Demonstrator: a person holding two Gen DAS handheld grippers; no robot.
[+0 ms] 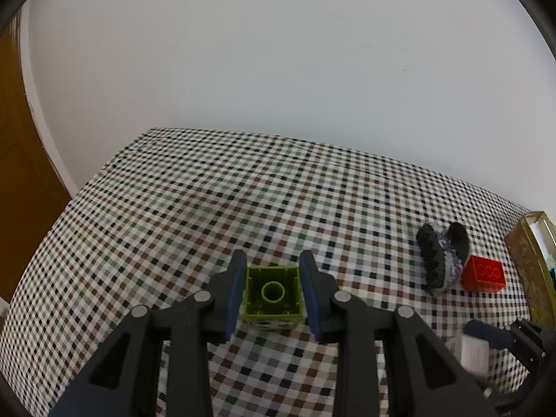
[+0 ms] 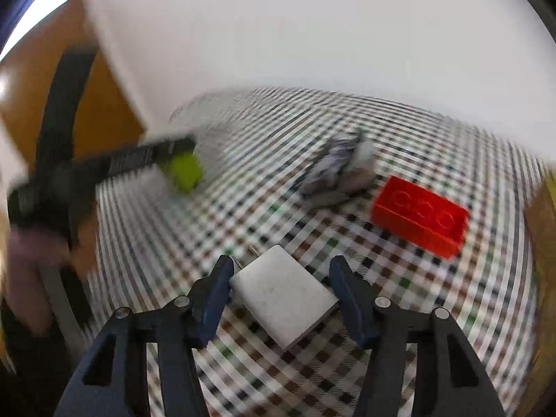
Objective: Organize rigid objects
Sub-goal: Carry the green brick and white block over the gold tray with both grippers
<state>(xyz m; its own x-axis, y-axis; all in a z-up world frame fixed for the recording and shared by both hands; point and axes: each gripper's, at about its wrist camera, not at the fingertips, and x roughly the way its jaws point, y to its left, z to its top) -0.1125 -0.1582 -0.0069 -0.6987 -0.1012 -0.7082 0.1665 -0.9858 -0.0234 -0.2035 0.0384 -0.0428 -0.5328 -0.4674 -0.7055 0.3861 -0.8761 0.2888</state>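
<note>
Two grippers work above a checkered tablecloth [image 1: 208, 208]. Left gripper [image 1: 272, 292] clamps a green block [image 1: 272, 293], hollow side facing the camera; right gripper [image 2: 281, 299] straddles a white charger [image 2: 283, 299], fingers spread, beside a red brick [image 2: 420, 215].

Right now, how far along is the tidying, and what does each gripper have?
Early, it seems. Nothing looks sorted yet: the red brick and the grey rock lie loose on the checkered cloth. In hand: the left gripper brackets the green brick, which appears gripped, and the right gripper is open around the white charger. All four pieces remain to be placed.
</note>
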